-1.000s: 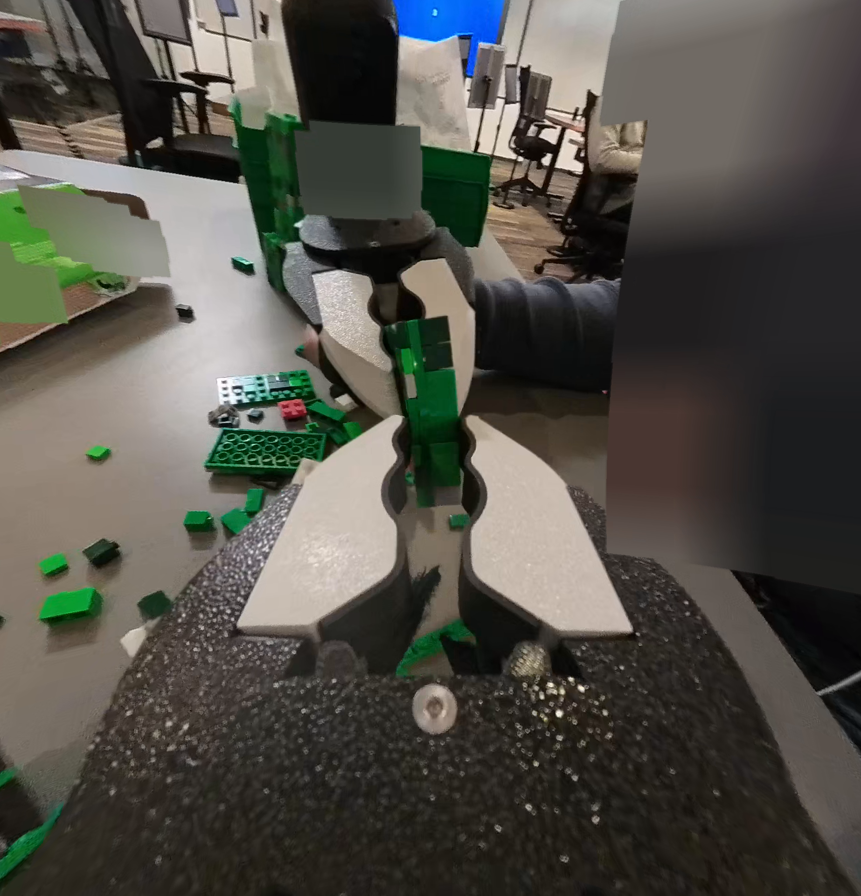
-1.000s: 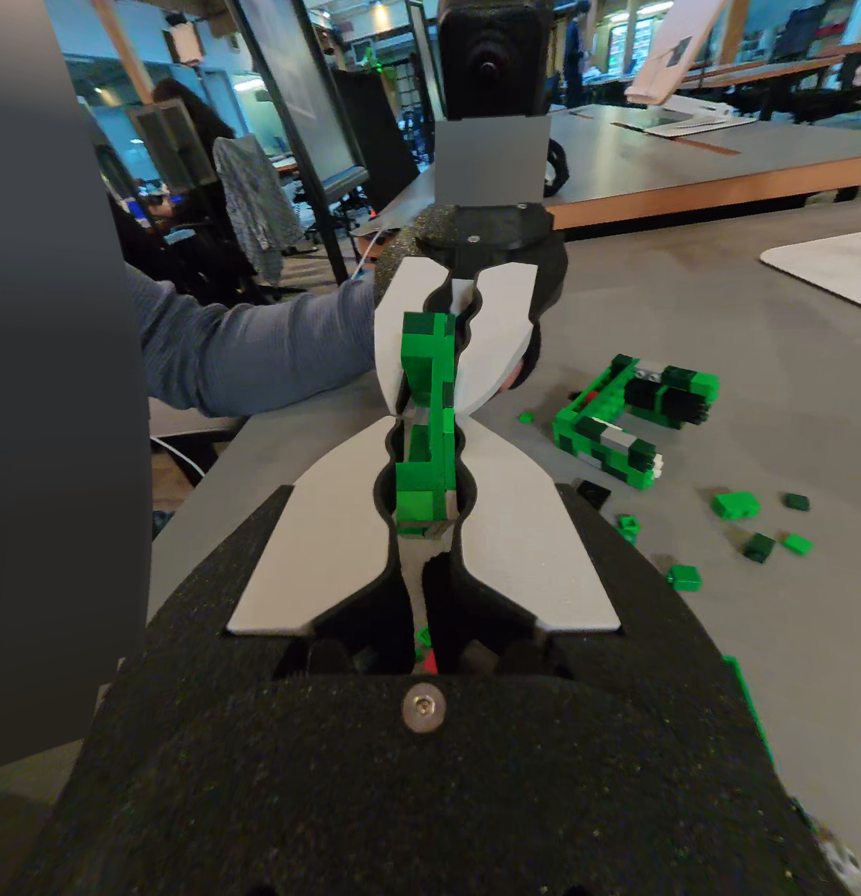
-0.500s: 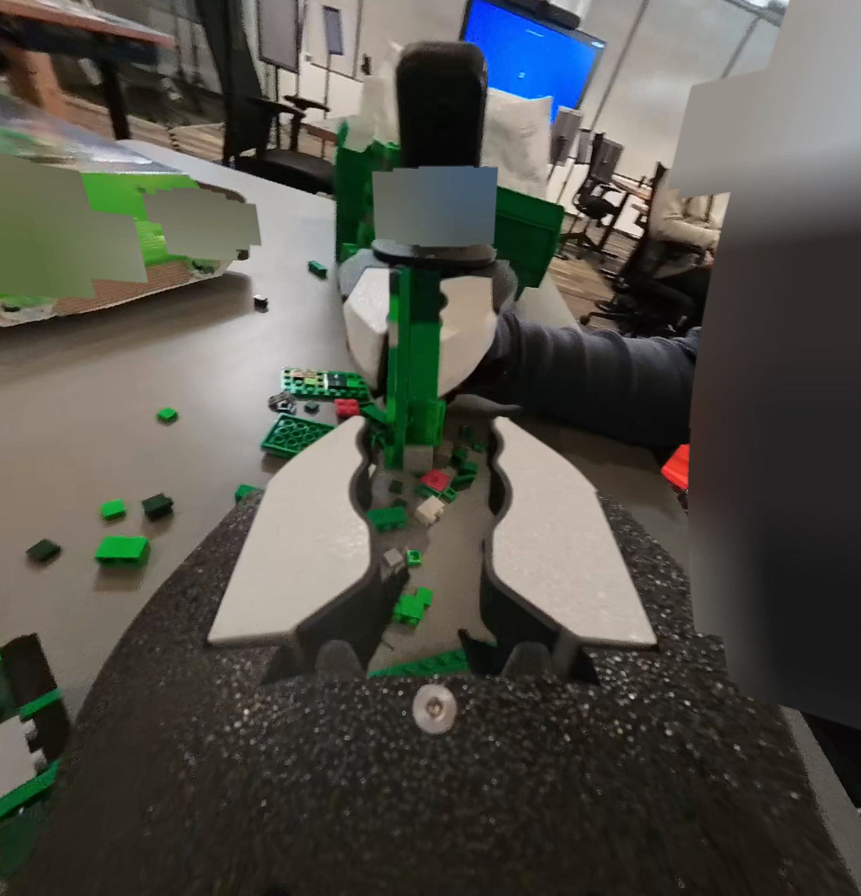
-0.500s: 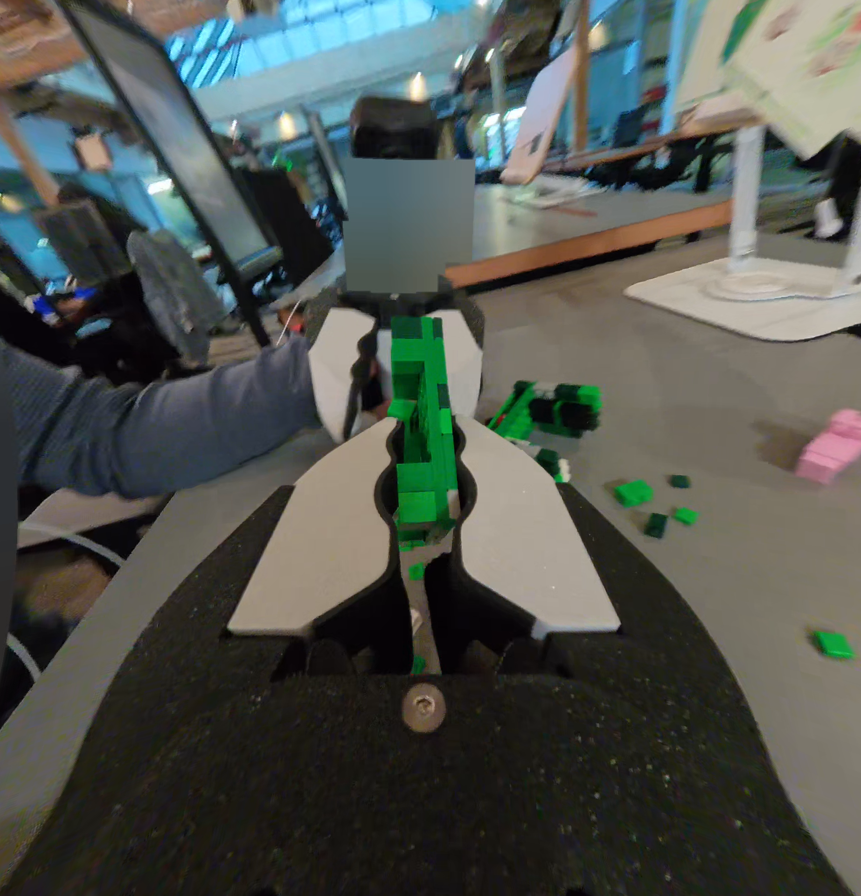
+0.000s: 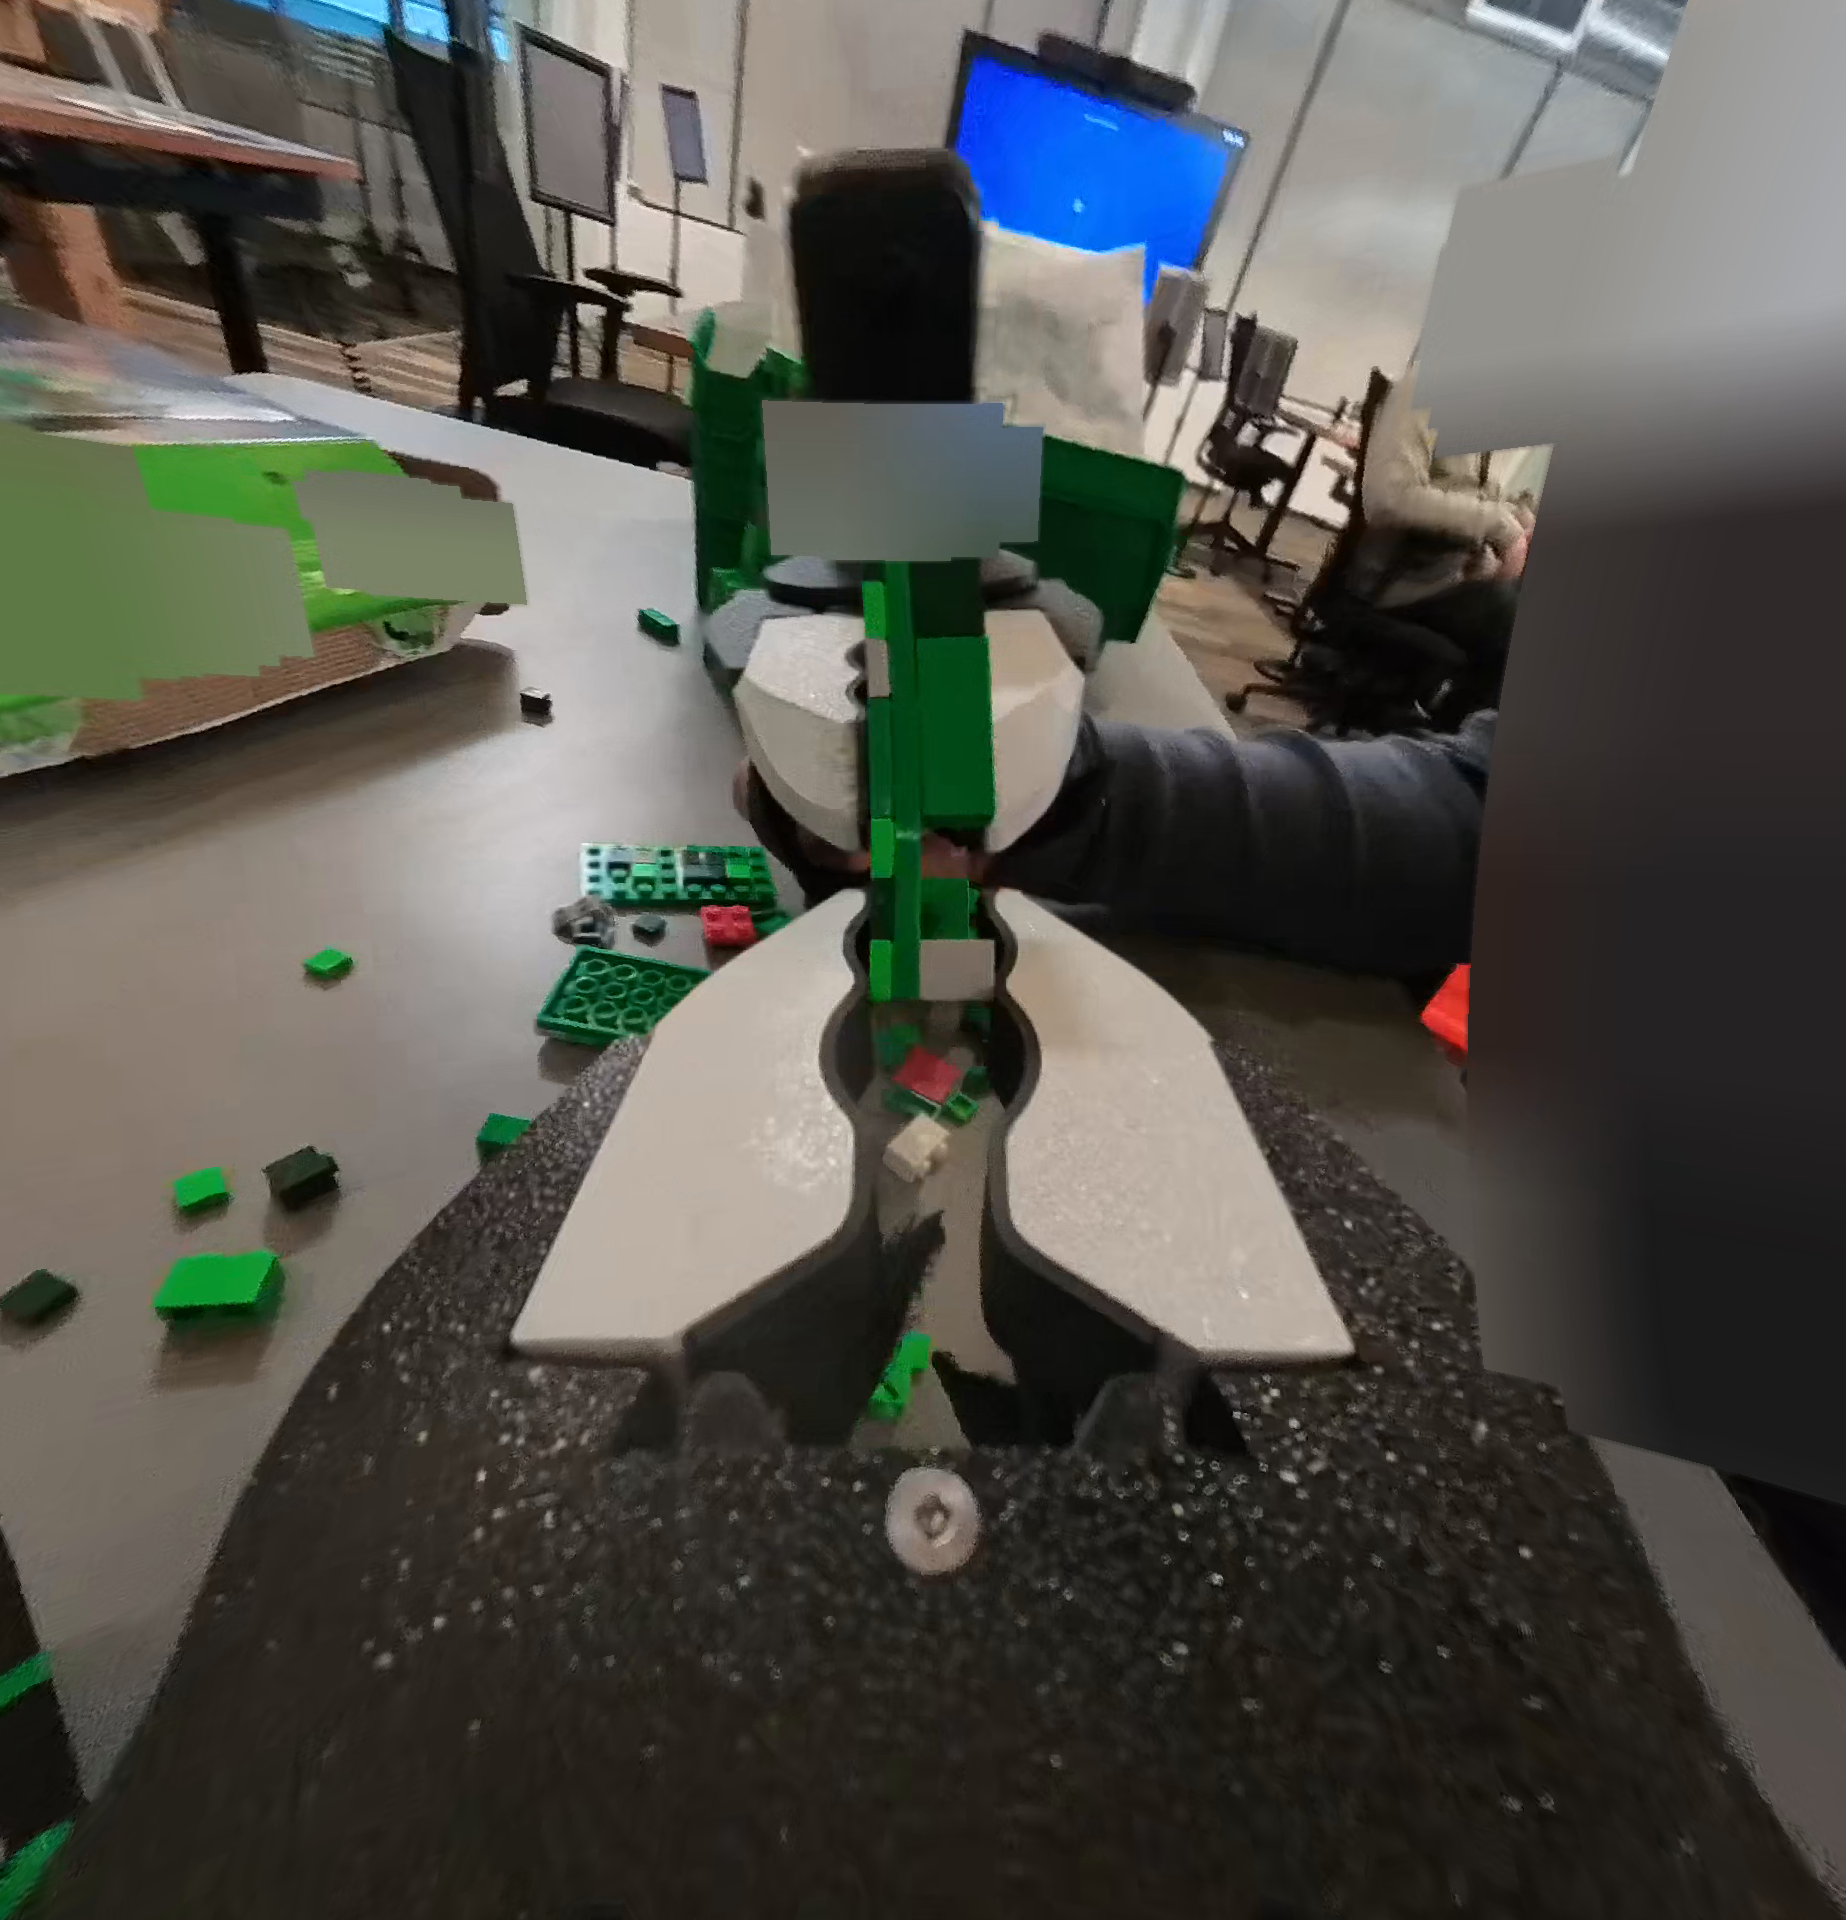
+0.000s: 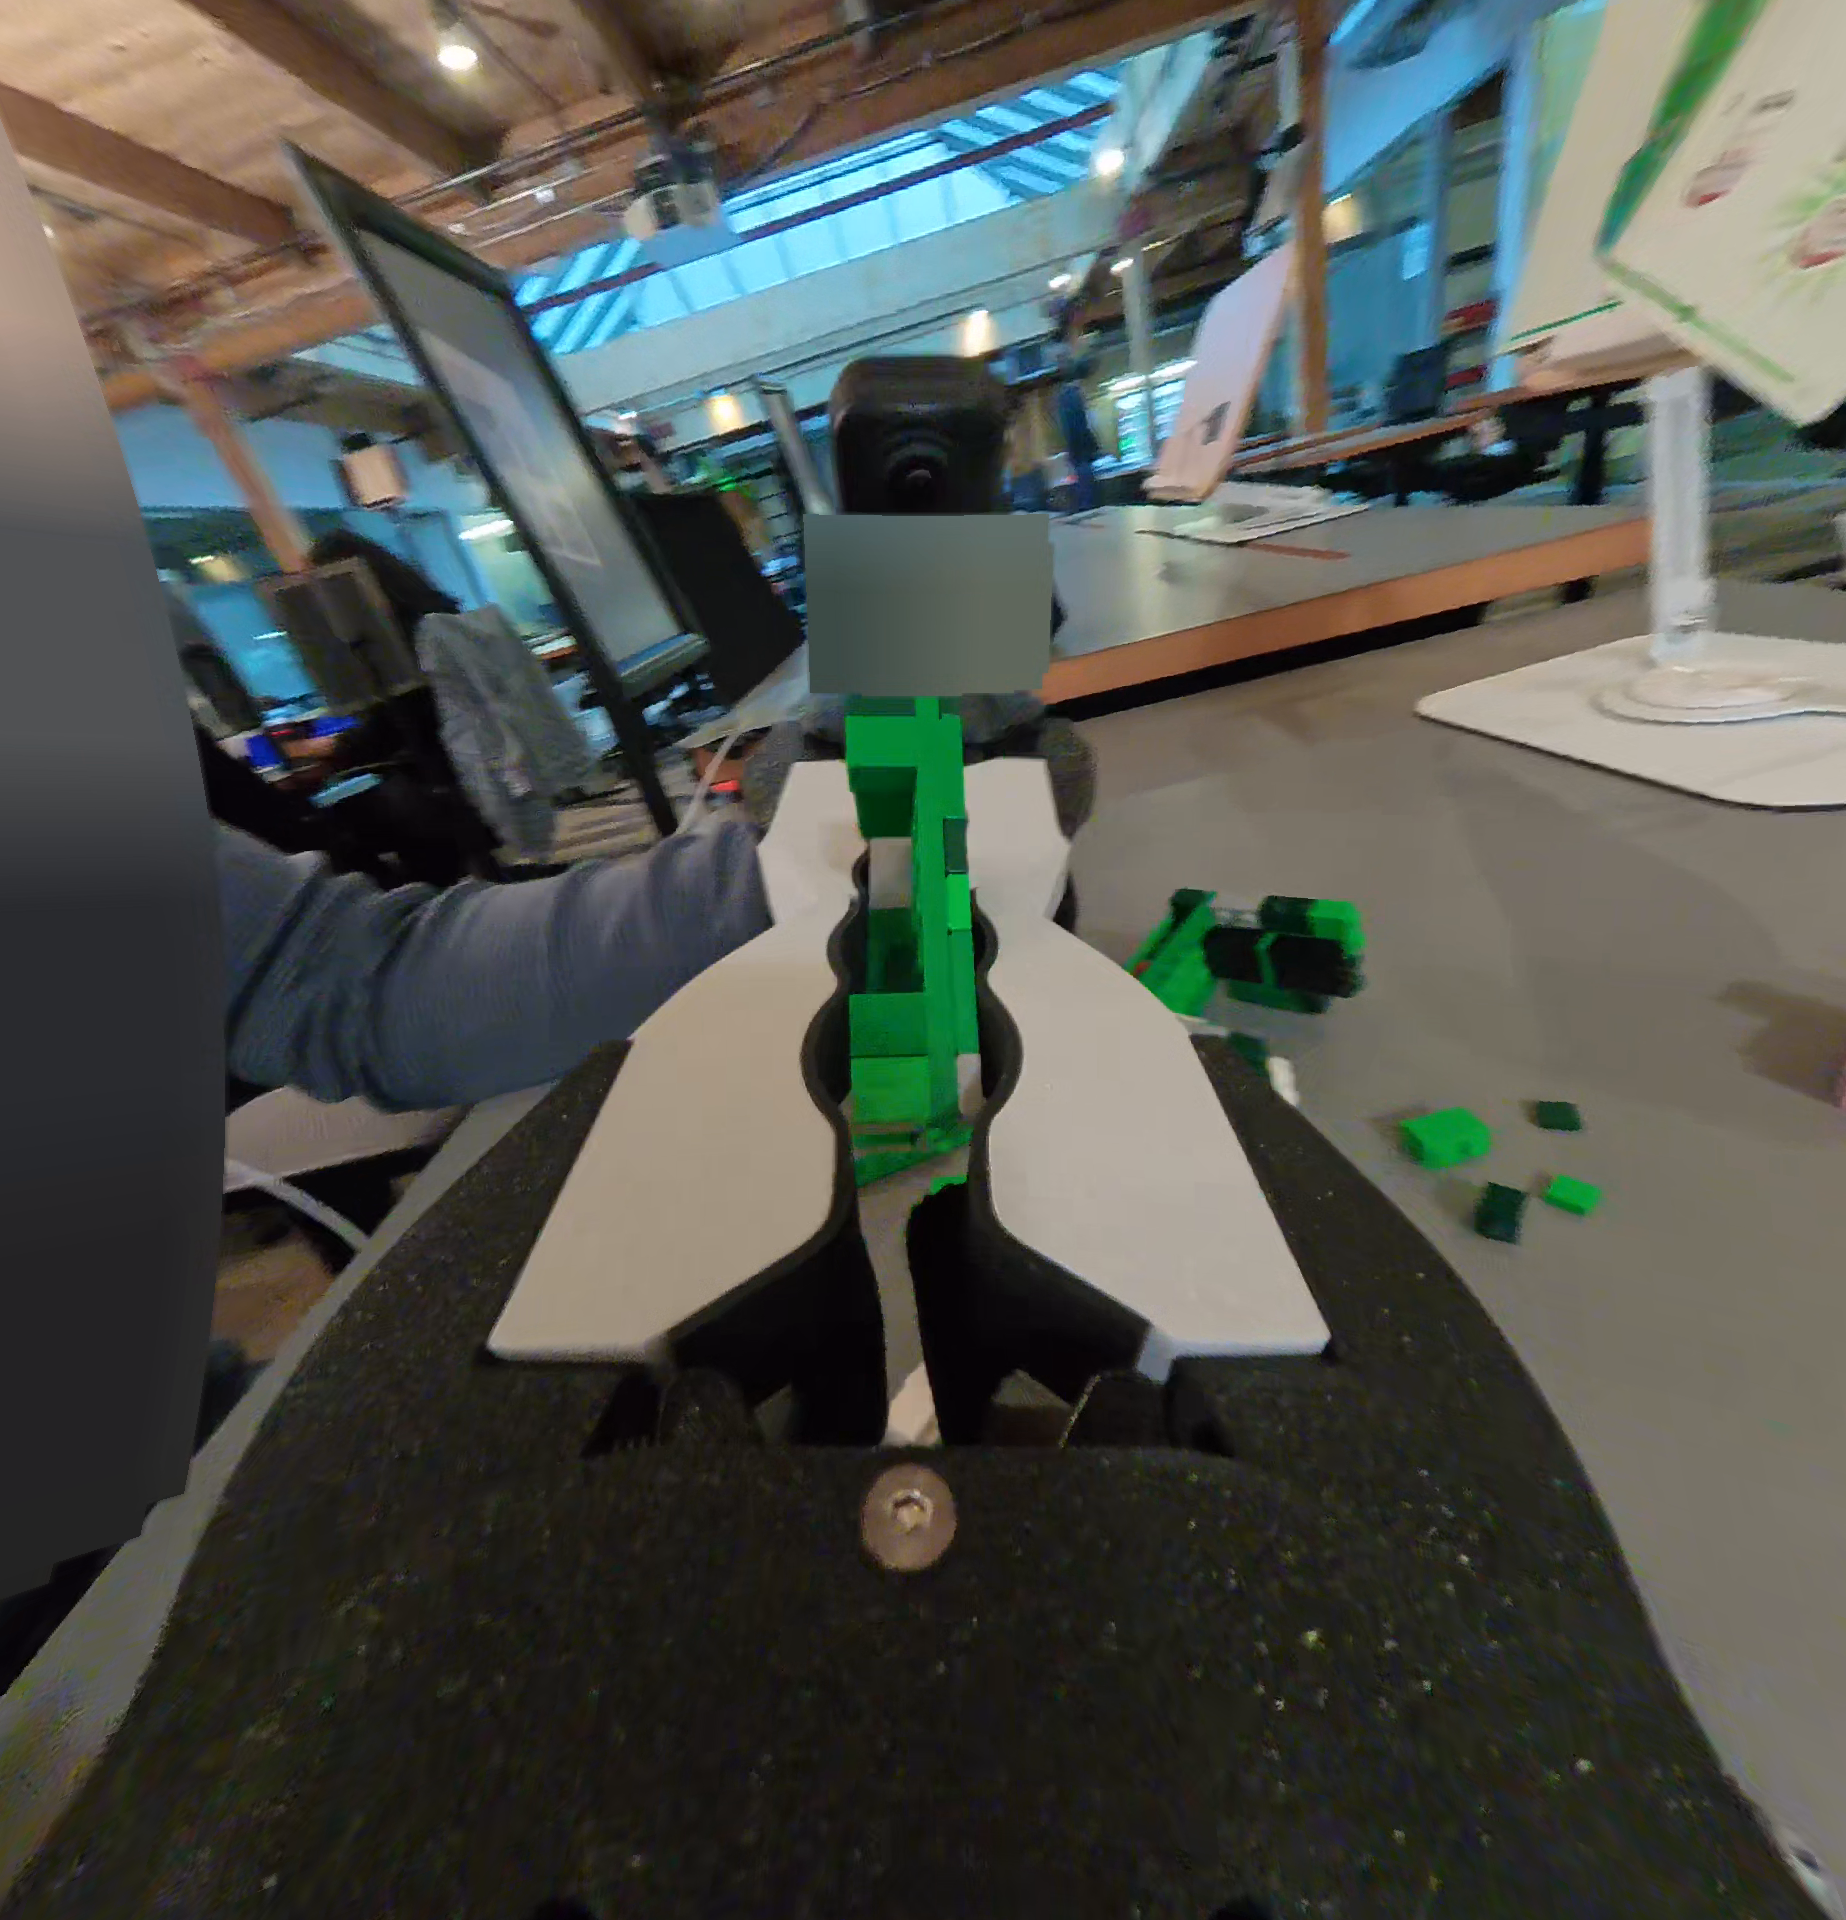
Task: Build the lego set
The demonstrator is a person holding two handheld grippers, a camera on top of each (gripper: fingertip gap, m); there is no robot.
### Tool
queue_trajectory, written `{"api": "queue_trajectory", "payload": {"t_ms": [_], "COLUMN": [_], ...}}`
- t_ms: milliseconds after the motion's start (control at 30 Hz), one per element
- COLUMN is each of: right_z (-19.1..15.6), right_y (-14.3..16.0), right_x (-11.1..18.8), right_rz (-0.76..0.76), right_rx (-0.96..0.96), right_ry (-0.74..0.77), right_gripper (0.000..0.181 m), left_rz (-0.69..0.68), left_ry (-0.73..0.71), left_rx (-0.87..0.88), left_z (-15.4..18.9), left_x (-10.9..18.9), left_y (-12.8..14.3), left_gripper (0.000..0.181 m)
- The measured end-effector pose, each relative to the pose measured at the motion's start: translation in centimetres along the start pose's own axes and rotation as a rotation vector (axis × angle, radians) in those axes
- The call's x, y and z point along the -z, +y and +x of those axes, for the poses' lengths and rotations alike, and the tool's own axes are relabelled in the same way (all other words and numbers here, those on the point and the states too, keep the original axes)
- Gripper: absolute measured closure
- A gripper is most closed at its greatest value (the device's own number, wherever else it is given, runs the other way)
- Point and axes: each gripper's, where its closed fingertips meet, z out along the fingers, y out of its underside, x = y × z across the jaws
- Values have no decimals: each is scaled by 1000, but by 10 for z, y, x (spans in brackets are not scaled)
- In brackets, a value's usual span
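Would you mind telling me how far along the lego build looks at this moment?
Partly done. Built already: a green wall section standing at the far end of the table, and a green and black sub-assembly lying on its side. In hand: a tall green column, clamped by the right gripper and at its other end by the left gripper. Left: many loose bricks and a studded green plate.

The left tongs, pale grey fingers on a black speckled body, pinch the lower end of a tall, narrow green brick column. The right tongs opposite clamp its upper part. Beneath, loose green bricks, a green studded plate and a red brick lie on the grey table.
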Motion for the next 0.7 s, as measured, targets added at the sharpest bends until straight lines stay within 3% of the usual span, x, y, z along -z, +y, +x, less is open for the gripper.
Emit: {"api": "queue_trajectory", "payload": {"t_ms": [167,267,567,700], "right_z": [-11,-13,29,36], "right_y": [5,7,14,15], "right_x": [2,1,1,2], "right_rz": [-15,-28,-93,-105], "right_rx": [-32,-46,72,104], "right_ry": [-115,-145,166,228], "right_gripper": [164,165,164,164], "left_rz": [-23,0,-79,-77], "left_ry": [83,183,-172,-245], "left_rx": [14,119,68,62], "left_z": [11,19,-31,-42], "left_x": [-1,-1,2,6], "left_y": [4,5,16,16], "left_gripper": [163,163,159,157]}}
